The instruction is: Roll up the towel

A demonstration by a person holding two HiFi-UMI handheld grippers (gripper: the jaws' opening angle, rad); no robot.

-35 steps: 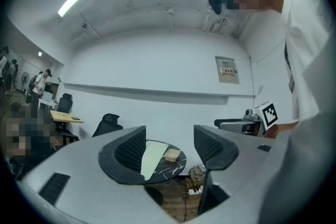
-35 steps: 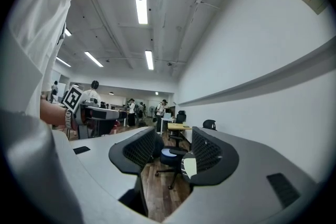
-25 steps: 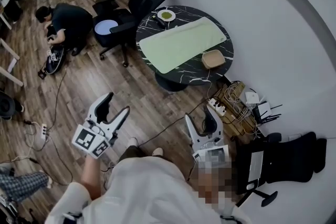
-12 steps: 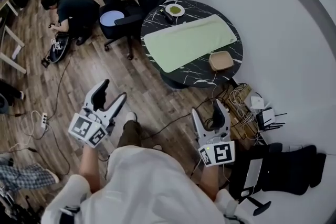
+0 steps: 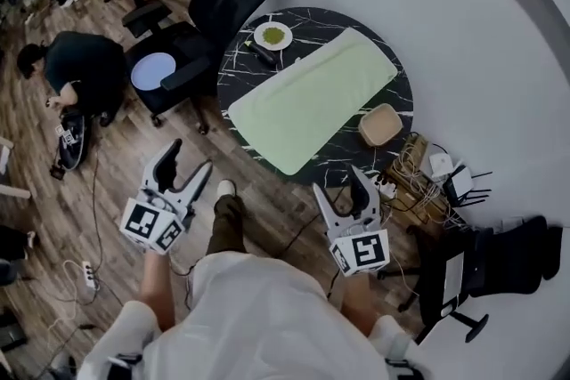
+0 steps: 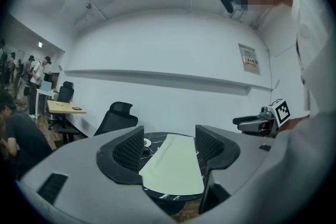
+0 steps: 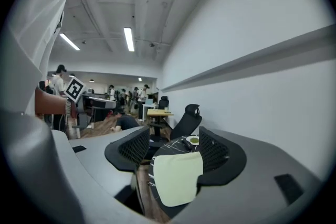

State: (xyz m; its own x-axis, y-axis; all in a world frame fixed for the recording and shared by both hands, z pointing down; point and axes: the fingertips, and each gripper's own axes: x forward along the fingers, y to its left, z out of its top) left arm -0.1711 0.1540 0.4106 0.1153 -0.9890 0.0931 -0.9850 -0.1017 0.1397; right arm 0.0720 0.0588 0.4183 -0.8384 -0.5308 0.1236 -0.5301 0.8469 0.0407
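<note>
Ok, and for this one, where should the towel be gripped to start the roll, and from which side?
Probably its near short edge, one corner per gripper, approached from the person's side. The towel lies flat and lengthwise away from the person on the table, and that end appears to overhang the rim, giving the open left gripper and right gripper something to pinch.

We count one table (image 5: 237,72), one towel (image 5: 312,98), one plate (image 5: 272,36) at eleven o'clock, one tan bowl (image 5: 380,125) at four, and two grippers: left gripper (image 5: 190,157), right gripper (image 5: 338,184).
</note>
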